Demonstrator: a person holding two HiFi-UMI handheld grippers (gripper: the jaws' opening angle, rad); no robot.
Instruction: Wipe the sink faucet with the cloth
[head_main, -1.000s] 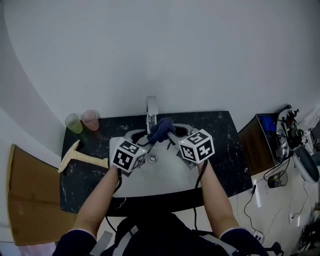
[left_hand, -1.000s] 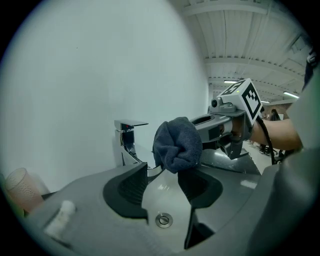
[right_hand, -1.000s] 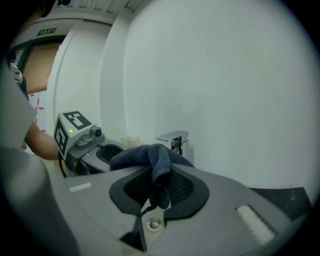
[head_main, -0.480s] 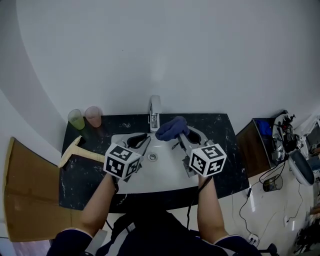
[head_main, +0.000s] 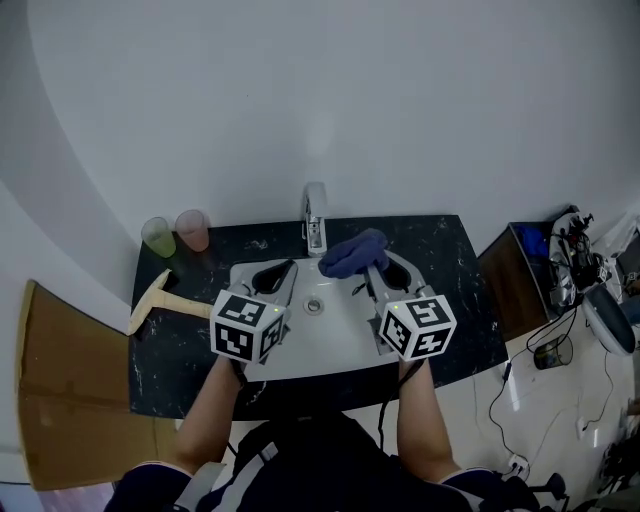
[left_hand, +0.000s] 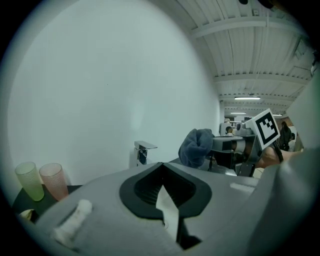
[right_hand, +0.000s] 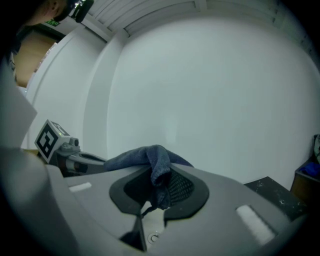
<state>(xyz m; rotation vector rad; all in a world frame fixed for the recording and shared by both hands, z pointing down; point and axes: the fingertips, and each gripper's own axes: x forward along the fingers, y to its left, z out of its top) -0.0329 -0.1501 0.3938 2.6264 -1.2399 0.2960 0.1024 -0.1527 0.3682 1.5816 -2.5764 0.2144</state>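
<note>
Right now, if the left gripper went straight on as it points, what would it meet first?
Probably the faucet, just left of its shut jaws' line; otherwise the white wall behind.

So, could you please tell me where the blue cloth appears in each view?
Head view: cloth at centre, right of the faucet.
Left gripper view: cloth right of centre, right of the faucet.
Right gripper view: cloth at centre; no faucet.
Landmark: the faucet.
</note>
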